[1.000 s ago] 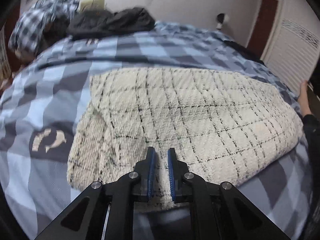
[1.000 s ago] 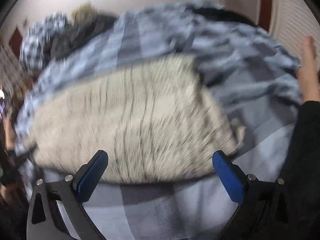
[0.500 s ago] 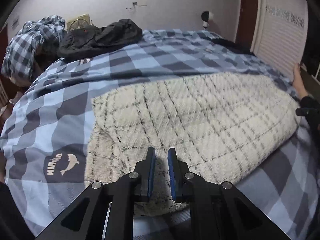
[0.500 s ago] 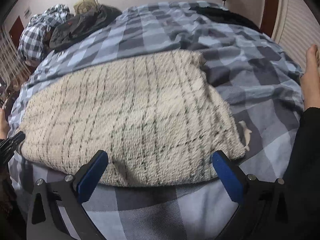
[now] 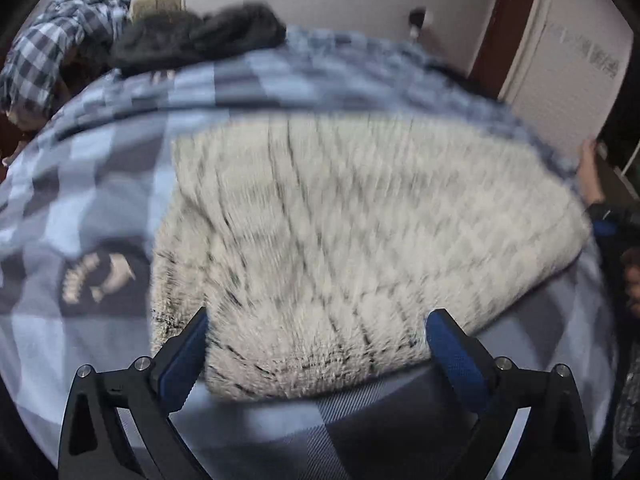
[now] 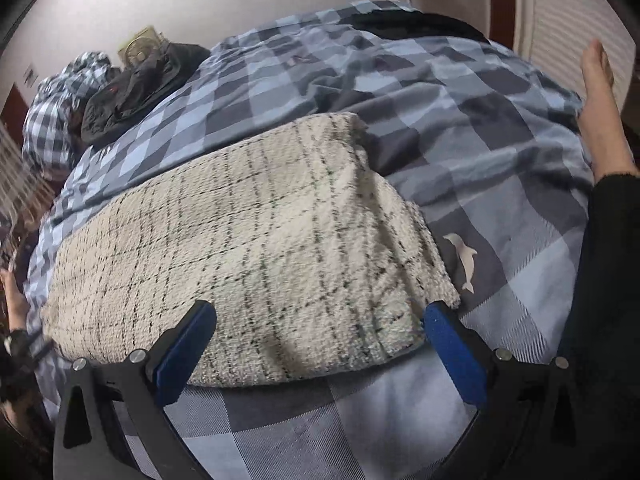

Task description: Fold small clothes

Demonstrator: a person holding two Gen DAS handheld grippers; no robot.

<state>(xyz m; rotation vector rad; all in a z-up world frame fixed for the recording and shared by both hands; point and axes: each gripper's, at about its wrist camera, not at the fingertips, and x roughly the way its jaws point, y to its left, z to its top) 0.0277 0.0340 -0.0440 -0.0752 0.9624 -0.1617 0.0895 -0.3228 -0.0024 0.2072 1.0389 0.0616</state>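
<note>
Left tool [image 5: 316, 344] at bottom of the left wrist view, jaws opening and spread wide, nothing pinched; the near edge of the cream plaid knit garment [image 5: 360, 232] sits between the blue pads [image 5: 452, 356] but they don't press on it. View is motion-blurred. Right tool [image 6: 320, 340] at bottom of the right wrist view, also spread wide and gripping nothing, with the garment's near edge between its pads. Garment lies folded into a thick rectangle on the bed, centre of both views, on the blue-grey checked duvet [image 6: 460, 112]. White dolphin print [image 6: 464, 256] on the duvet just right of the garment. Black jacket [image 6: 132, 96] and checked shirt pile [image 6: 60, 108] upper left, well apart from the garment. Bare hand [image 6: 600, 112] and dark sleeve [image 6: 604, 280] at right edge.
</note>
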